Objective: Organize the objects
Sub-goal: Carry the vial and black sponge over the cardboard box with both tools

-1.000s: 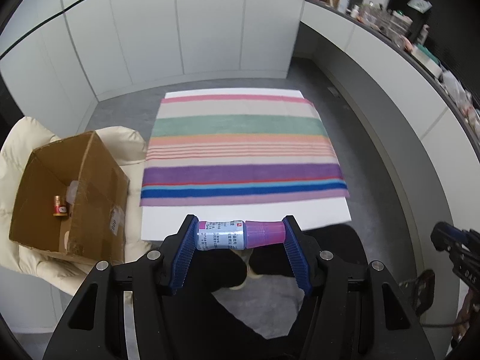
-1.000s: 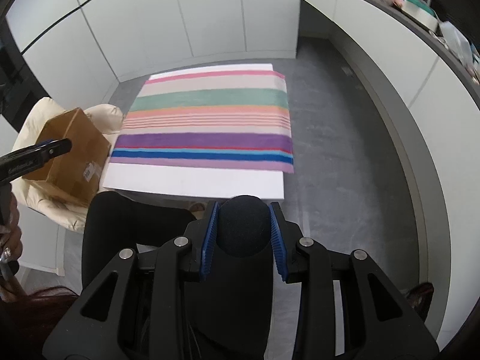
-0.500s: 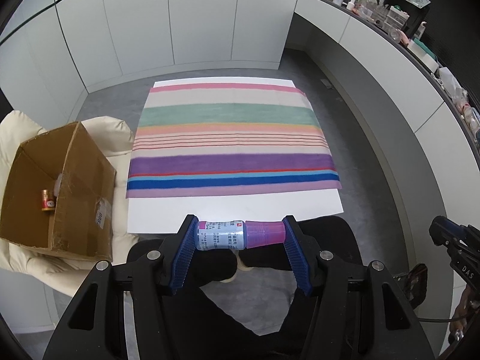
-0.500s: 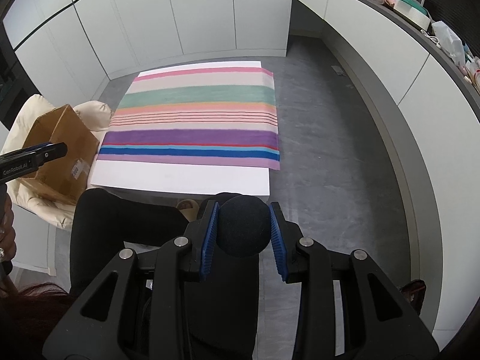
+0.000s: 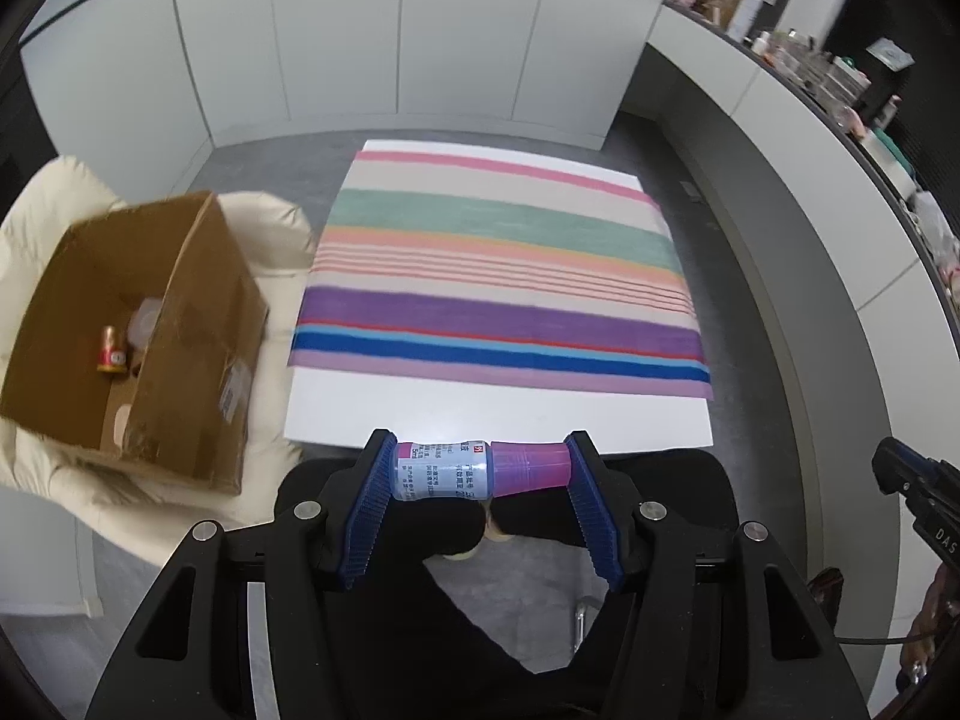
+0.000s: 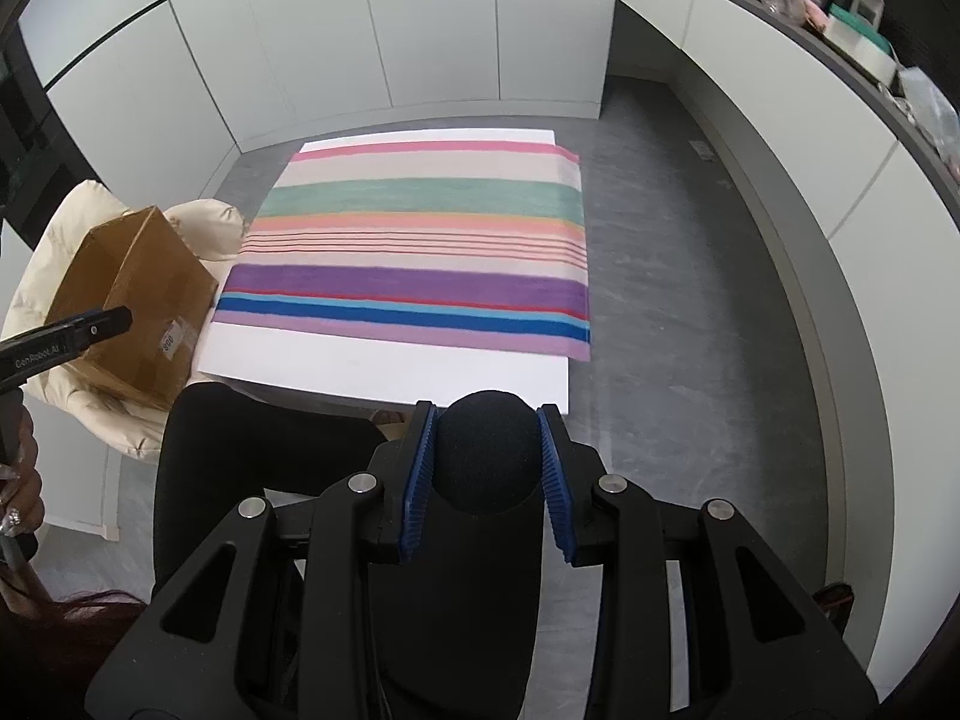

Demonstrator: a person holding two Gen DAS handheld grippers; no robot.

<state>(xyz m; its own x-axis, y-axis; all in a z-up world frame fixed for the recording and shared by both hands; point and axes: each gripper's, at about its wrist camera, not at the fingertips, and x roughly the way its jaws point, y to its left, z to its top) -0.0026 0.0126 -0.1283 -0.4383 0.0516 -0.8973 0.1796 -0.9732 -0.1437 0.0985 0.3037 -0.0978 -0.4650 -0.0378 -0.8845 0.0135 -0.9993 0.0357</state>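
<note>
My left gripper (image 5: 480, 471) is shut on a small bottle (image 5: 474, 471) with a pale blue label and a purple cap, held sideways above the table's near edge. My right gripper (image 6: 487, 450) is shut on a black foam ball (image 6: 486, 450), also short of the table. An open cardboard box (image 5: 132, 336) stands on a cream padded chair (image 5: 54, 210) left of the table; a small red and gold bottle (image 5: 111, 351) lies inside it. The box also shows in the right wrist view (image 6: 138, 300).
A low white table (image 5: 492, 414) carries a striped cloth (image 5: 498, 282). A curved white counter (image 5: 840, 180) with clutter runs along the right. The person's black-clad legs (image 5: 456, 600) are below the grippers. White cabinets stand behind.
Both grippers have pulled back and risen slightly, and the left view has swung left toward the box. Both still hold their objects.
</note>
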